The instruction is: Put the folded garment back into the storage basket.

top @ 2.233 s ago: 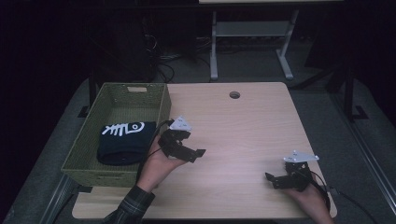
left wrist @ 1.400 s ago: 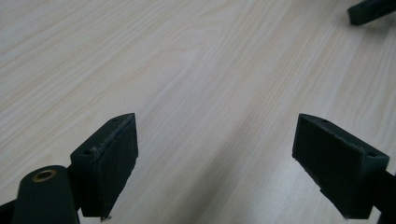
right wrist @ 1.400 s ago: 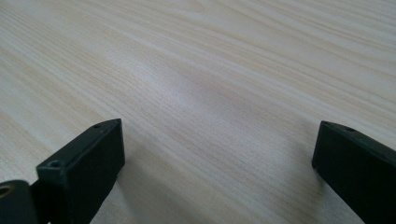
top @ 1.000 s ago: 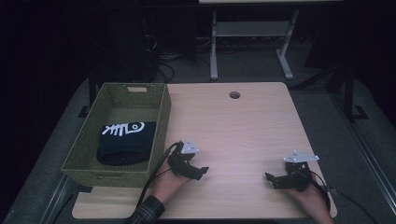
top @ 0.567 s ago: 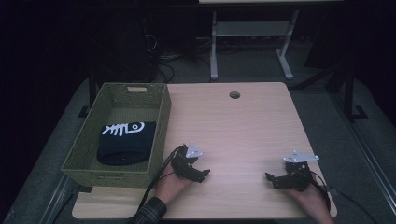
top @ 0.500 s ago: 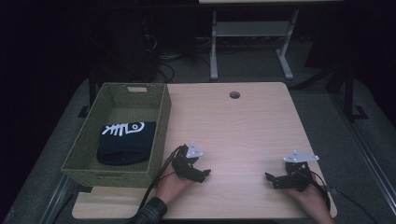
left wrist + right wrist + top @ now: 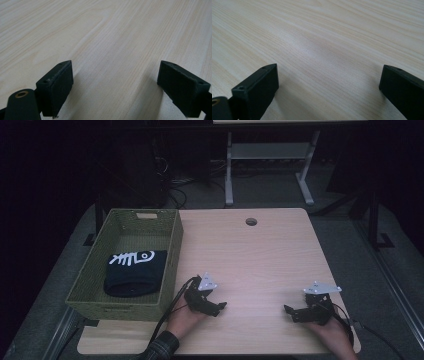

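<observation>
A green woven basket (image 7: 170, 251) stands at the table's left edge. Inside it lies a folded black cloth (image 7: 134, 276) with a white fish-bone print. My left gripper (image 7: 219, 307) rests low on the table just right of the basket's near corner, open, with bare wood between its pads (image 7: 57, 85). My right gripper (image 7: 291, 312) sits near the front right of the table, open too, with nothing but wood grain between its pads (image 7: 259, 87).
The light wooden table (image 7: 250, 260) has a round cable hole (image 7: 251, 221) near its far edge. A white desk frame (image 7: 267, 155) stands on the dark floor behind the table. Cables trail from both grippers toward the front edge.
My left gripper has drawn back from beside the basket toward the table's front edge and settled low. The right gripper has stayed where it was.
</observation>
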Motion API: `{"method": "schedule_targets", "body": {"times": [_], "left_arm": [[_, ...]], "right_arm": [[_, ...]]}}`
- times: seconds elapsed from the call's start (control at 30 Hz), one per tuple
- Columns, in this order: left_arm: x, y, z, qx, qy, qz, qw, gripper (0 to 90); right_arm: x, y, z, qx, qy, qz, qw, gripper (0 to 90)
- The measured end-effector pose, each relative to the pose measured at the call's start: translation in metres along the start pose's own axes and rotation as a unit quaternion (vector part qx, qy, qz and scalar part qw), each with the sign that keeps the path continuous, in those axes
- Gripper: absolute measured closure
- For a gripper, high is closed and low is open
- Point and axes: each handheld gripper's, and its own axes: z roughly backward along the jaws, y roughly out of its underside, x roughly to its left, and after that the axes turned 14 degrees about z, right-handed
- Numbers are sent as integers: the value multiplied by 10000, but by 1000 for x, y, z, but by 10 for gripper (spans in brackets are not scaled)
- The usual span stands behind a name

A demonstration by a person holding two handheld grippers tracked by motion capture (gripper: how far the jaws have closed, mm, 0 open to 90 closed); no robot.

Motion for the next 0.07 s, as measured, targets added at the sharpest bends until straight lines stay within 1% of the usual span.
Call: {"method": "schedule_targets", "body": {"times": [0.07], "left_arm": [[0,0,0,-1,9,12,10000,129]], "right_arm": [[0,0,0,0,0,-3,10000,19]]}}
